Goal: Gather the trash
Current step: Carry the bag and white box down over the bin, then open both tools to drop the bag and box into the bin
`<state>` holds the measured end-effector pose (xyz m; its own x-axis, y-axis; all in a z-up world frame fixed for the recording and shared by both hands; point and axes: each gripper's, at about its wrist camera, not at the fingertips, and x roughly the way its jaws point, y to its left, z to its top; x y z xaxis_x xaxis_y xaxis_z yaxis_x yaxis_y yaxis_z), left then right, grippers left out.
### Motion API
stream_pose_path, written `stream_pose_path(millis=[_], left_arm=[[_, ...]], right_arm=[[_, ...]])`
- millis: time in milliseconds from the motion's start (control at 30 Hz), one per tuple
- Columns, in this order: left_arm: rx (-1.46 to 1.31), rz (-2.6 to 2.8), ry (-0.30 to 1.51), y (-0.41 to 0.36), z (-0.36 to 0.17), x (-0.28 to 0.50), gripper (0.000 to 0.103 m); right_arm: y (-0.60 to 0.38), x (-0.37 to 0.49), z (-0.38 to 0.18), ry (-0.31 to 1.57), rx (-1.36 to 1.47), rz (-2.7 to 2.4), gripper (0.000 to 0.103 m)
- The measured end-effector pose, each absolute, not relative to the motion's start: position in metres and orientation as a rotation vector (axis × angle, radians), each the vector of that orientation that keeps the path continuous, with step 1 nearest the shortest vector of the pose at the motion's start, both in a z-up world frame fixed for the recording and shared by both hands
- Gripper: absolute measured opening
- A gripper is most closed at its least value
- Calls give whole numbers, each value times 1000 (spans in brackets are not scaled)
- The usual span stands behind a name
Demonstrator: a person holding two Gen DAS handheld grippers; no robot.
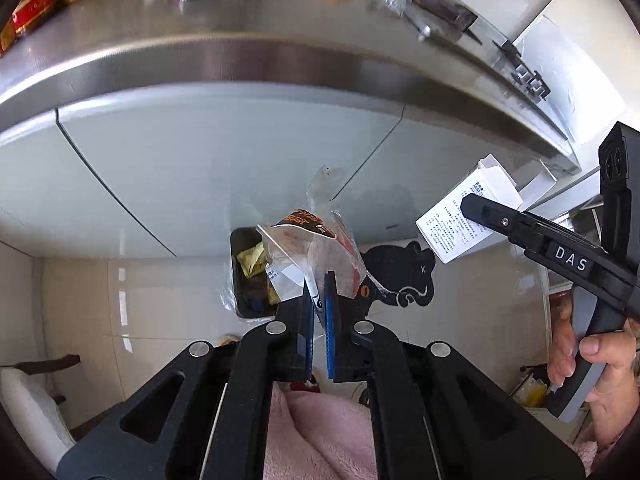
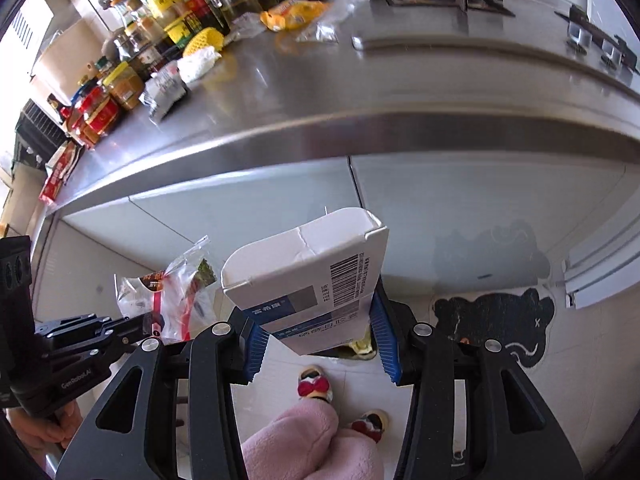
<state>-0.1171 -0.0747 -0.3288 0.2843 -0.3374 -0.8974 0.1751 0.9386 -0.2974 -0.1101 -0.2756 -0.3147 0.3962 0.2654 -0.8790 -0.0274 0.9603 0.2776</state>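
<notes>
Steel counter: a brushed stainless worktop (image 2: 360,92) curved across the top of both views, with pale cabinet doors (image 1: 224,168) under its edge.
Left gripper: the left gripper (image 1: 320,300) had its blue pads pressed together on a crumpled clear plastic wrapper (image 1: 320,240) printed in brown and red.
Right gripper: the right gripper (image 2: 320,340) stood partly apart, its blue pads clamped on both sides of a white cardboard carton (image 2: 312,280) with a barcode, its flap end open.
Trash bin: a dark bin (image 1: 250,276) sat on the tiled floor by the cabinets, directly behind the wrapper in the left view, with yellow scraps inside.
Counter litter: a yellow packet (image 2: 294,14), a white crumpled wrapper (image 2: 200,62) and a clear bag (image 2: 320,32) lay on the steel near the sauce bottles (image 2: 176,0).
Floor: a black cat-shaped mat (image 2: 496,320) lay beside the bin.
Person: a hand (image 1: 592,360) gripped the right gripper's handle; pink fleece trousers (image 2: 304,444) and slippers (image 2: 316,386) showed below.
</notes>
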Motion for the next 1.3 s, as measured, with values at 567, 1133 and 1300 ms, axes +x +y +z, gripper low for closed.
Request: stream_pose_path(millis=[567,1133,1300], left_arm=[[-138,-331,1491,-97,-511,-78,3],[-161,-282,1528,-80,-534,-63,63],[-166,-285,1478,-74,-495,-67,80]], right_arm=[[-253,-64,-485,1399,387,93,47],[-246,-37,-498,1431,466,86,79],[-255,-44,-465,1400,460,82,86]])
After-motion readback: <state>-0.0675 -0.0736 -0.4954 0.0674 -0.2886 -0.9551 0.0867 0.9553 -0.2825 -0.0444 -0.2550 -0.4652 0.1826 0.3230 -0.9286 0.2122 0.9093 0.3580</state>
